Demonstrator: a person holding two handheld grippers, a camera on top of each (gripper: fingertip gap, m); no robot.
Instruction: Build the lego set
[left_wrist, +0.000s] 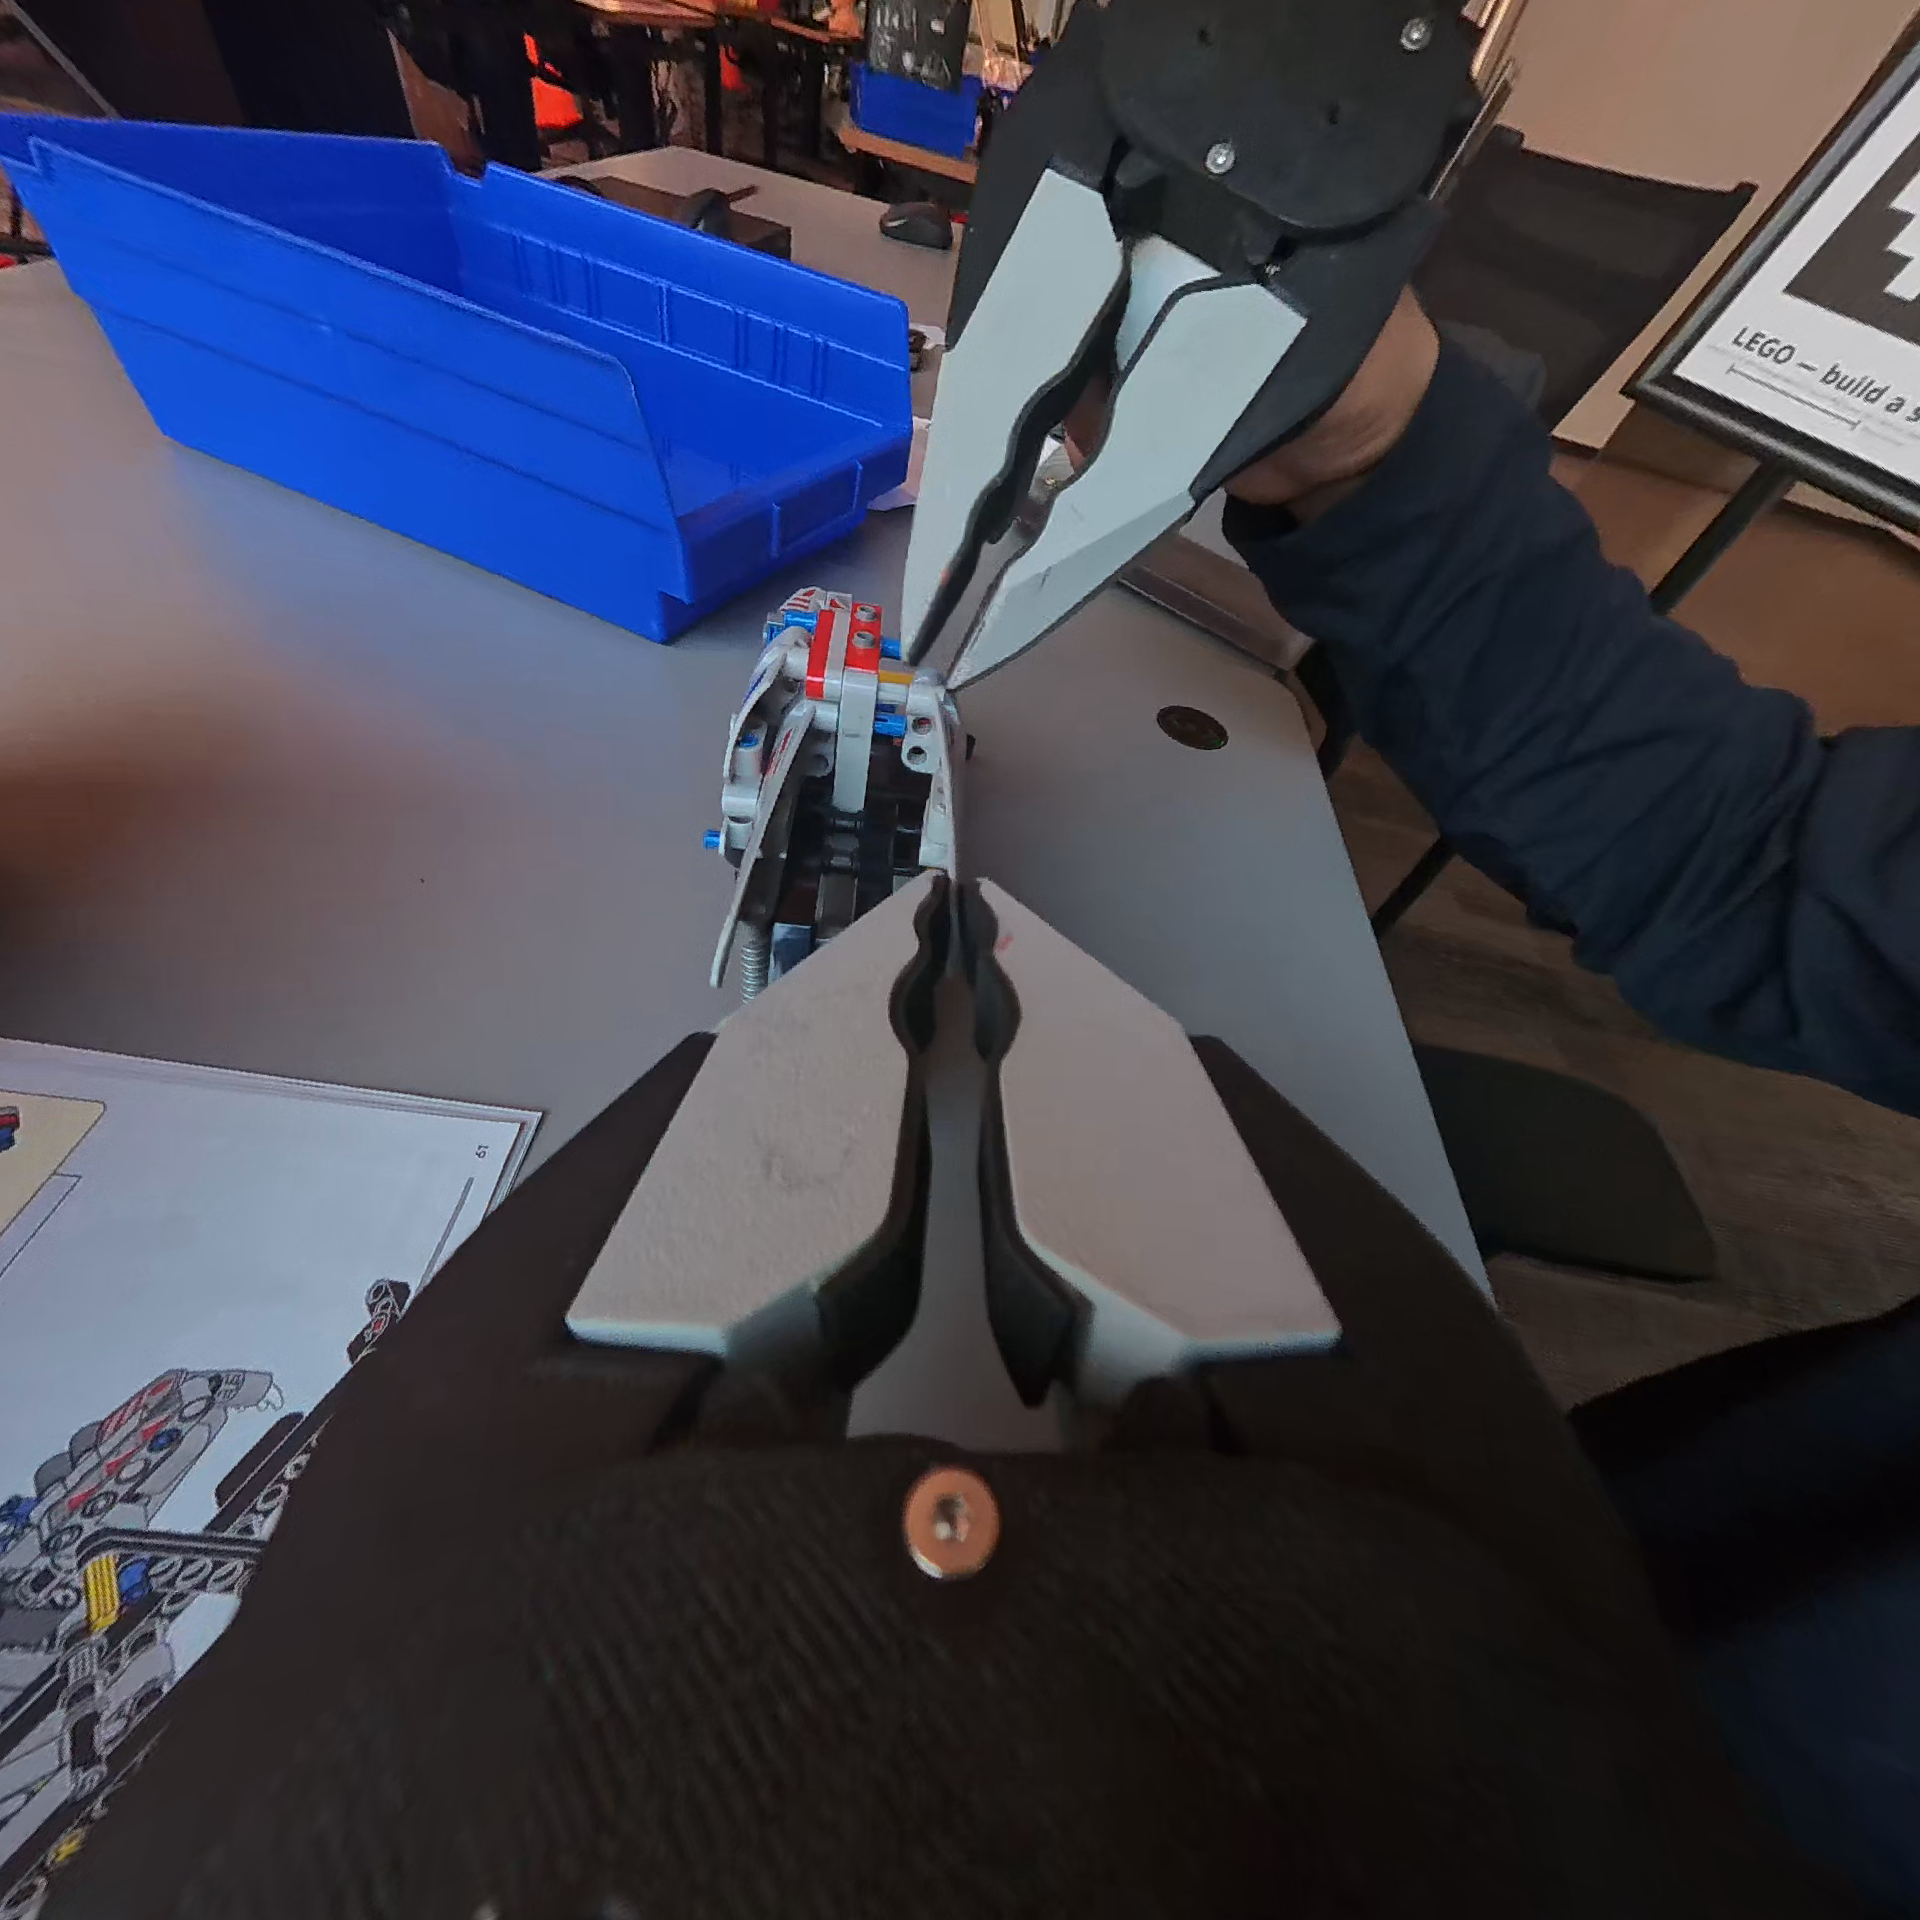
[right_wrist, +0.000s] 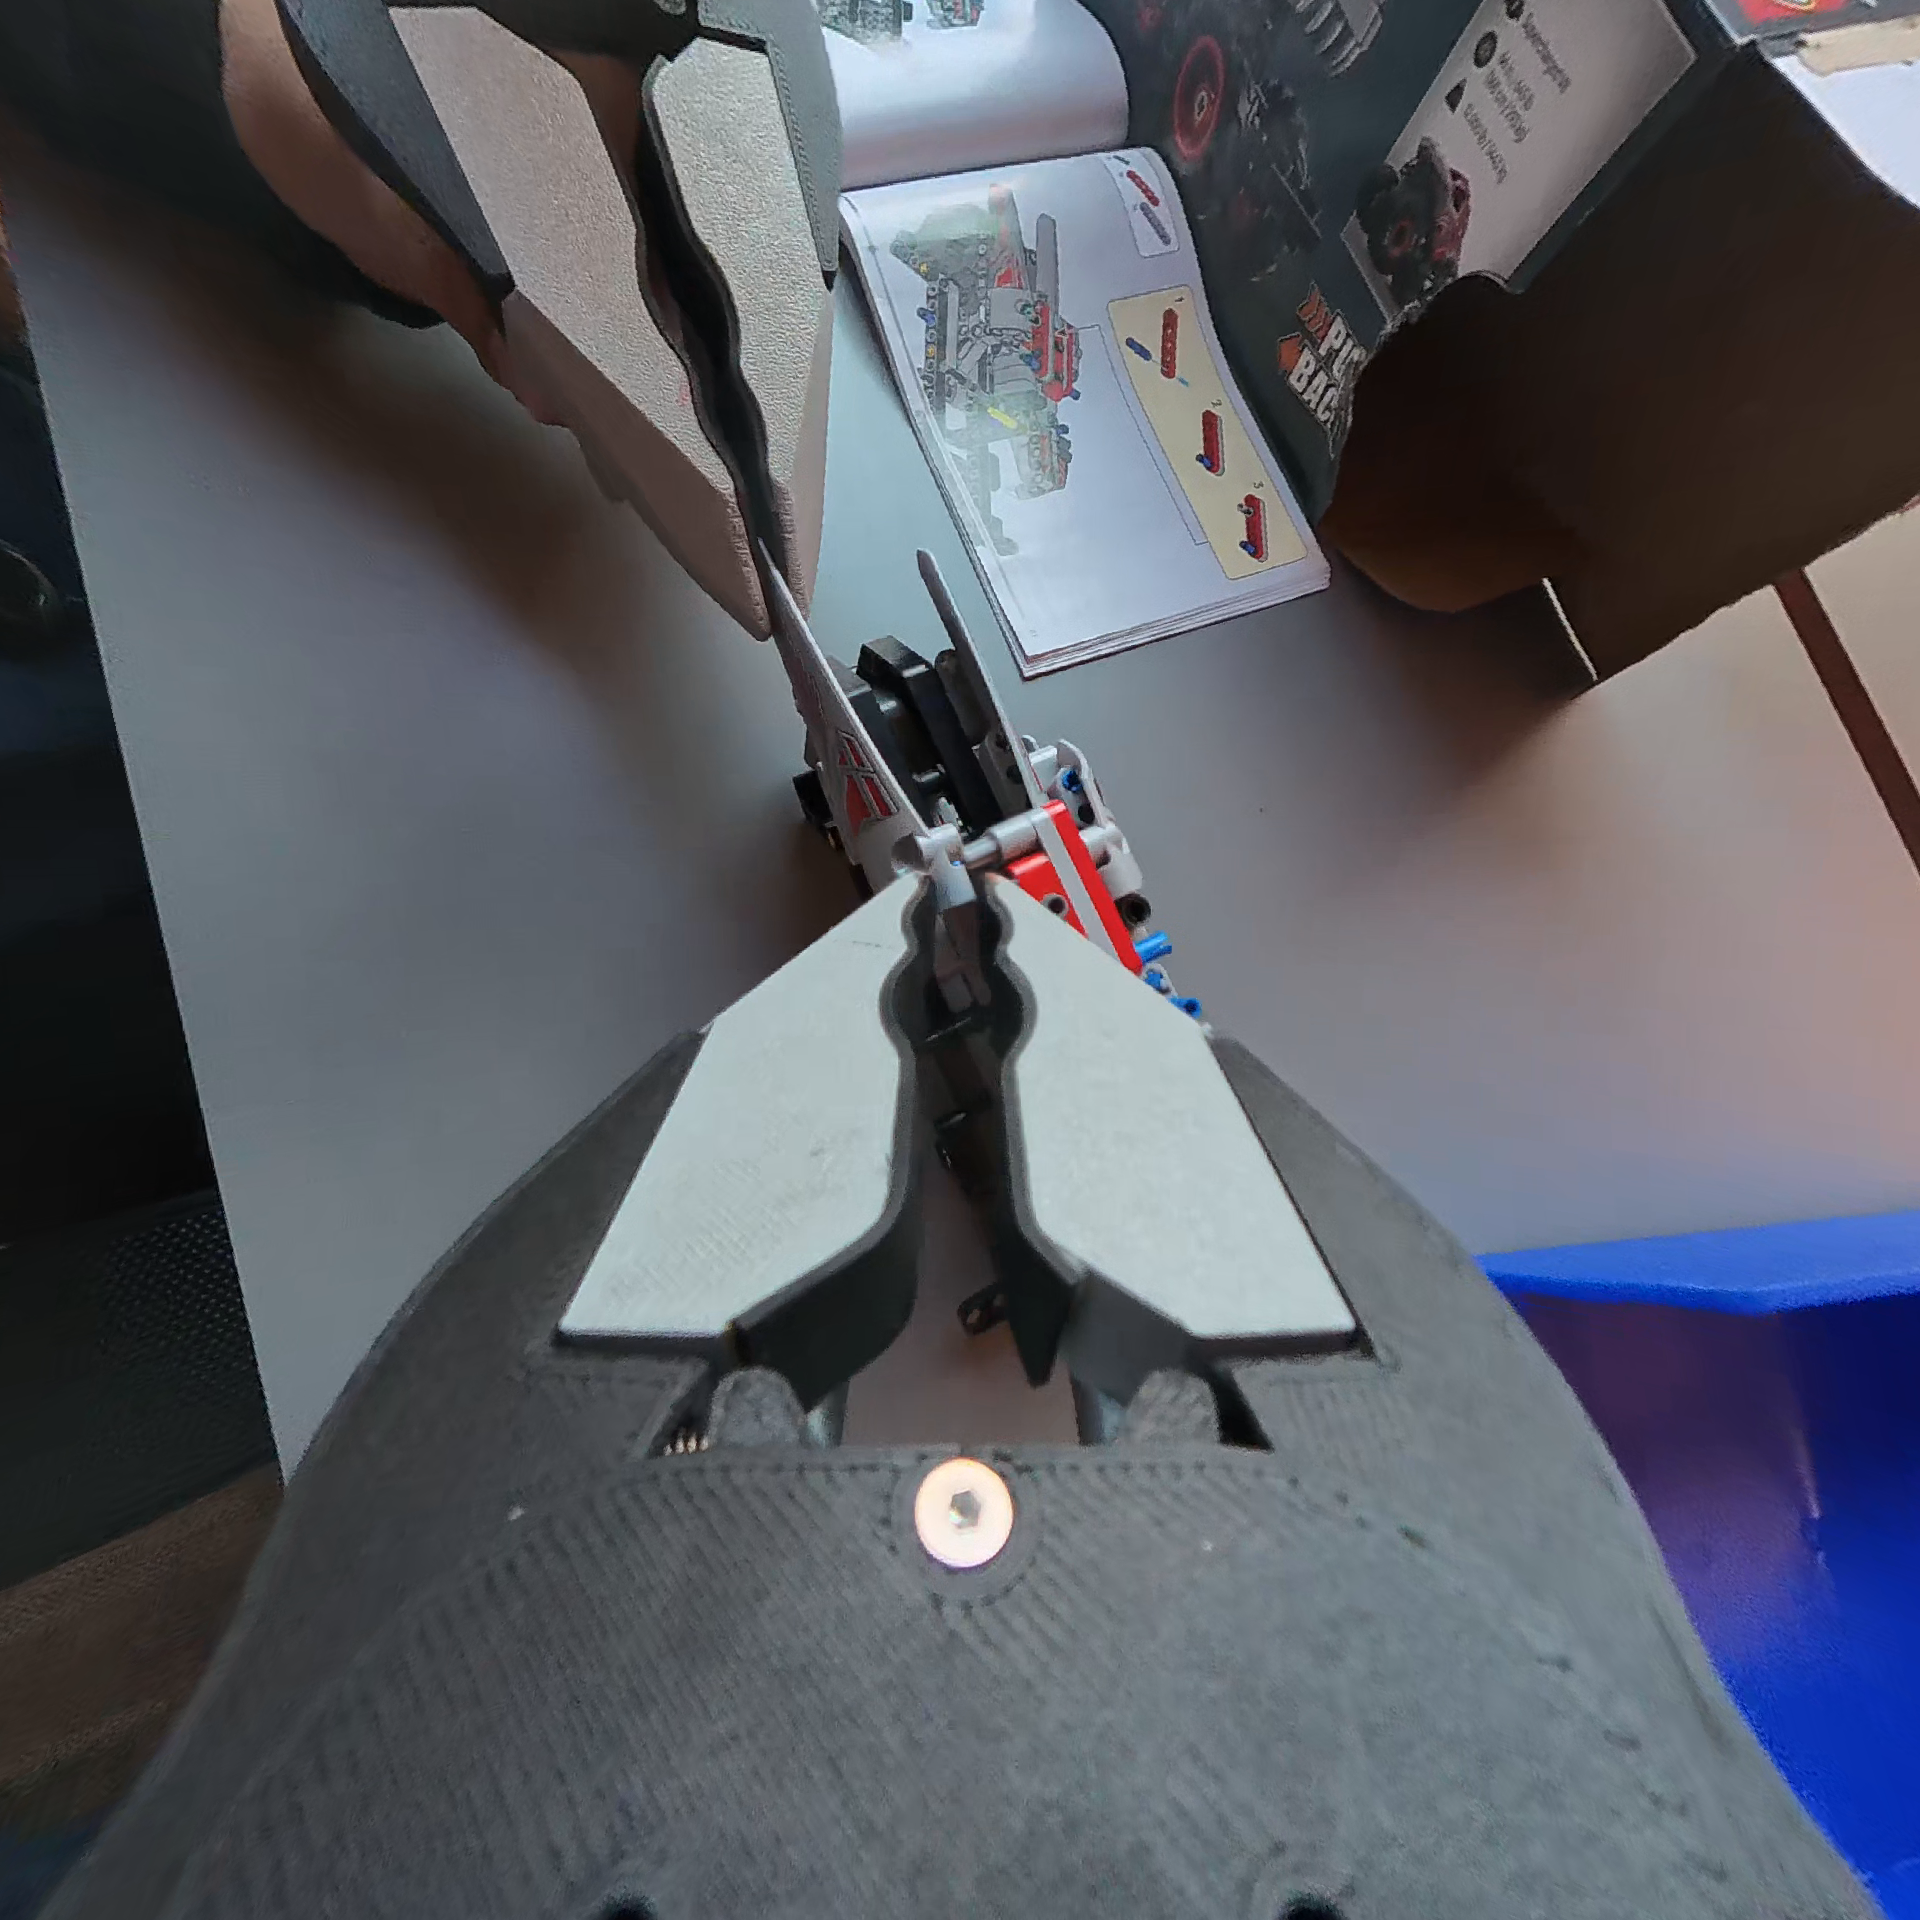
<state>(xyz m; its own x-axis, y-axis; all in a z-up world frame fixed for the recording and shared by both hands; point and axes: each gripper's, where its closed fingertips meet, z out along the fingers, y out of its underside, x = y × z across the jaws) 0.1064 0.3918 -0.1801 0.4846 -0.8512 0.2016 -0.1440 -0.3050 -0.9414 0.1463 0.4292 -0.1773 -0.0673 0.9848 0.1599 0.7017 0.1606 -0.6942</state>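
Left wrist view: the partly built lego model (left_wrist: 831, 769), in grey, red and black with blue pins, is seen standing on the grey table (left_wrist: 364, 790), near the table's right edge. The left gripper (left_wrist: 954, 891) is closed on the thin white panel at the model's near side, with the jaws pressed together on it. The right gripper (left_wrist: 935, 665), held by a hand (left_wrist: 1340, 416) in a dark sleeve, is seen coming down from above, its tips clamped on a small grey piece at the model's upper corner. A blue bin (left_wrist: 499, 395) is placed behind the model, well apart from it, and an open instruction booklet (left_wrist: 208, 1299) lies at the lower left. A framed sign (left_wrist: 1818, 260) stands off the table at the right. Right wrist view: the right gripper (right_wrist: 956, 894) is confirmed as pinching a grey connector on the lego model (right_wrist: 977, 810), beside a red beam. The left gripper (right_wrist: 774, 613) is seen opposite, gripping the white and red side panel. The instruction booklet (right_wrist: 1091, 416) is noted beyond the model, with a dark printed box (right_wrist: 1403, 208) next to it. The blue bin (right_wrist: 1714, 1507) is recorded at the lower right.
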